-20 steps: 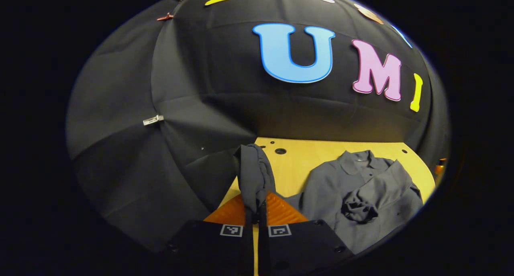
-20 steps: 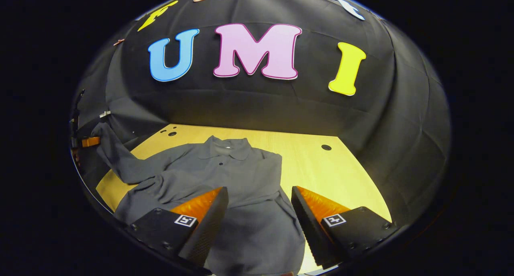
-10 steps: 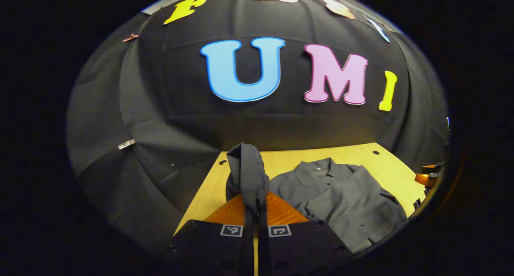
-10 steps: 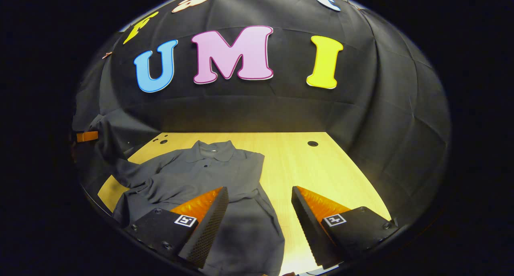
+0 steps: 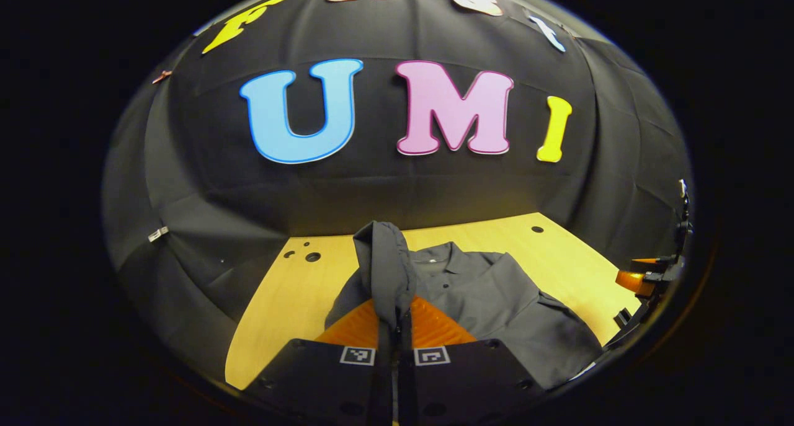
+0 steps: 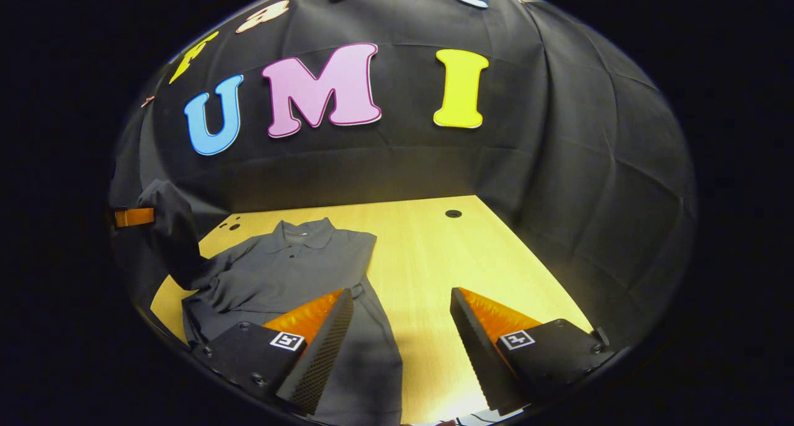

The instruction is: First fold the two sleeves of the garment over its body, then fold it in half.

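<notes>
A grey collared shirt lies on the wooden table, collar toward the back wall. My left gripper is shut on one grey sleeve, which stands bunched above the fingertips, lifted over the shirt's body. In the right gripper view the shirt lies at the left, and the lifted sleeve hangs at the far left beside the left gripper. My right gripper is open above the shirt's right edge and the bare table, holding nothing. The other sleeve lies folded over the body.
The table has small round holes near its back edge. Black cloth walls close in behind and on both sides. In the left gripper view the right gripper shows at the far right edge.
My left gripper has carried the held sleeve rightward, from the table's left edge over the shirt's body. My right gripper has drifted right, off the shirt toward bare table, still open.
</notes>
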A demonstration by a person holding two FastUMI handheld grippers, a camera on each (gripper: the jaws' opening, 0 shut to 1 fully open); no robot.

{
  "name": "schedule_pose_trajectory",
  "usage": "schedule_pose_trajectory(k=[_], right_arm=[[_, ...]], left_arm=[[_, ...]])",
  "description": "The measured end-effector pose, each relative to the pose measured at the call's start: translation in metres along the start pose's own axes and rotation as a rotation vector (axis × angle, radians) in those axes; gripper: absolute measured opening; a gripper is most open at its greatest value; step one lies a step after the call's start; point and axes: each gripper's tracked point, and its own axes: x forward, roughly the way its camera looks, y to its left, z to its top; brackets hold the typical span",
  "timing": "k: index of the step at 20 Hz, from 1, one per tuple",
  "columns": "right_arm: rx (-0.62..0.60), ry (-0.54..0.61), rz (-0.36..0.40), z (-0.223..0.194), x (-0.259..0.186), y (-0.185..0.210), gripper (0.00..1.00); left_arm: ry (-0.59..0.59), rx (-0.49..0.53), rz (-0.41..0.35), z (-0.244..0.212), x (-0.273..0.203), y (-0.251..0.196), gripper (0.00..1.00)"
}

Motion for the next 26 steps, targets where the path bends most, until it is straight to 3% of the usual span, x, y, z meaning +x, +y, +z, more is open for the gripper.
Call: schedule_pose_trajectory(k=[6,13,14,19,23,26], right_arm=[[-0.017,0.025,0.025,-0.005,-0.005,-0.023,0.98],[-0.060,0.063,0.070,-0.008,-0.005,-0.056,0.98],[-0.064,0.066,0.074,-0.009,-0.005,-0.059,0.98],[-0.069,0.096,0.078,-0.019,-0.007,-0.082,0.98],[-0.060,0.119,0.081,-0.029,-0.008,-0.087,0.98],[-0.058,0.129,0.091,-0.034,-0.009,-0.083,0.97]], left_arm=[[0.017,0.064,-0.044,-0.020,0.040,-0.068,0.08],[0.071,0.150,-0.023,-0.075,0.099,-0.132,0.05],[0.080,0.159,-0.021,-0.080,0.103,-0.139,0.08],[0.123,0.209,-0.050,-0.118,0.125,-0.176,0.05],[0.157,0.214,-0.095,-0.144,0.133,-0.201,0.16],[0.173,0.206,-0.191,-0.156,0.128,-0.226,0.38]])
